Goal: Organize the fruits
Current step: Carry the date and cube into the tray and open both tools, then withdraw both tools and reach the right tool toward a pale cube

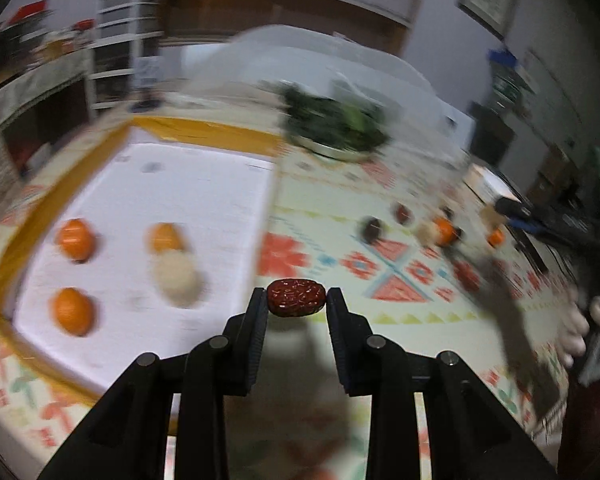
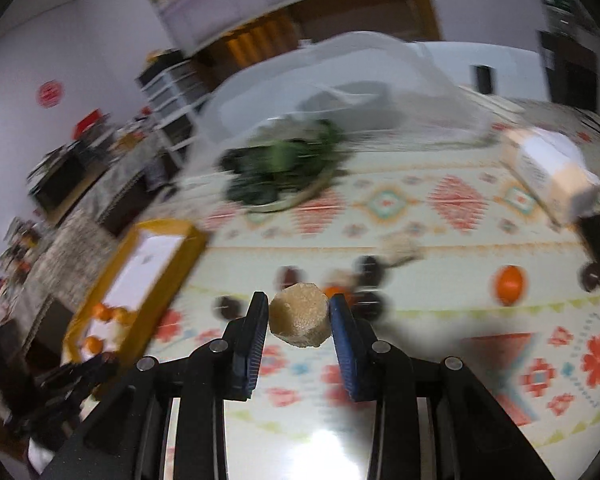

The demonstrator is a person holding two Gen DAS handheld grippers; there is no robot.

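left gripper (image 1: 297, 297) clamping red date (image 1: 296, 297), right gripper (image 2: 299, 314) clamping beige fruit (image 2: 299, 314)

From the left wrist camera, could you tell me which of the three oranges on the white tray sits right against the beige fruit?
The orange farthest right on the tray: it touches the beige fruit just in front, while the other two stand alone to the left.

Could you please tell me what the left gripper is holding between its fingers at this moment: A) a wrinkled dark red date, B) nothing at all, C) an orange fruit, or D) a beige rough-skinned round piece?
A: in the left wrist view the left gripper is closed on a wrinkled dark red date, held above the patterned tablecloth.
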